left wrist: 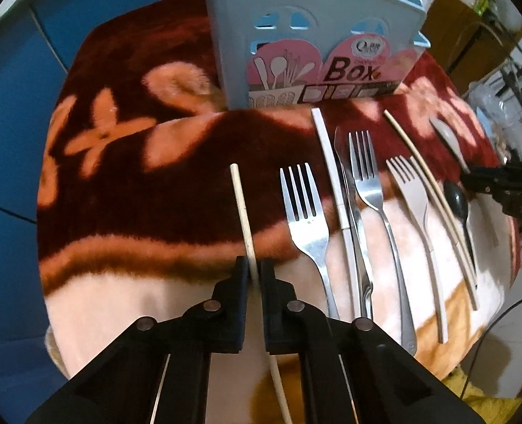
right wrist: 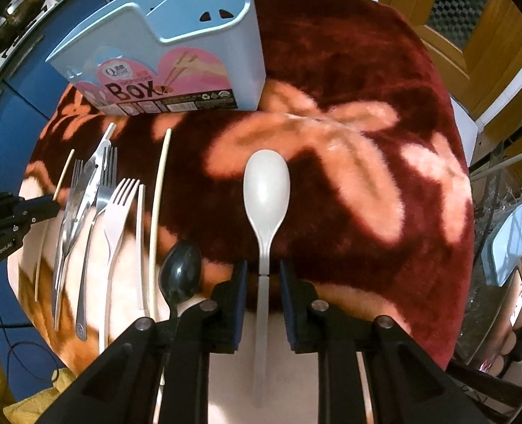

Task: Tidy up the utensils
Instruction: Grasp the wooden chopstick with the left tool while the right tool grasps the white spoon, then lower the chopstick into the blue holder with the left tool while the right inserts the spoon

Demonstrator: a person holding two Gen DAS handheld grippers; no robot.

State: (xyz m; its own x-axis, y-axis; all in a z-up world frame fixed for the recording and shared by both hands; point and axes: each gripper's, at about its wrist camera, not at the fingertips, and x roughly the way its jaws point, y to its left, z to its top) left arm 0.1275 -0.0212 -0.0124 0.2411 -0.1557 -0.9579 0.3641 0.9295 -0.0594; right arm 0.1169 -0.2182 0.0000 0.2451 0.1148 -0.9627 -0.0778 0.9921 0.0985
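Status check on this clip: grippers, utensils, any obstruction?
Left gripper shut on pale wooden chopstick. Right gripper straddling grey plastic spoon, gaps showing. Blue plastic utensil box unobstructed.

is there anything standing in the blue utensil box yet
No, in the right wrist view the blue utensil box shows an empty opening, and the forks, knife and chopsticks lie on the blanket.

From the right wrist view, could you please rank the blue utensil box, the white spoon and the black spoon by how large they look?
1. Blue utensil box, largest.
2. White spoon, second, though it lies nearest the camera, which enlarges it.
3. Black spoon, smallest; its handle is partly hidden.
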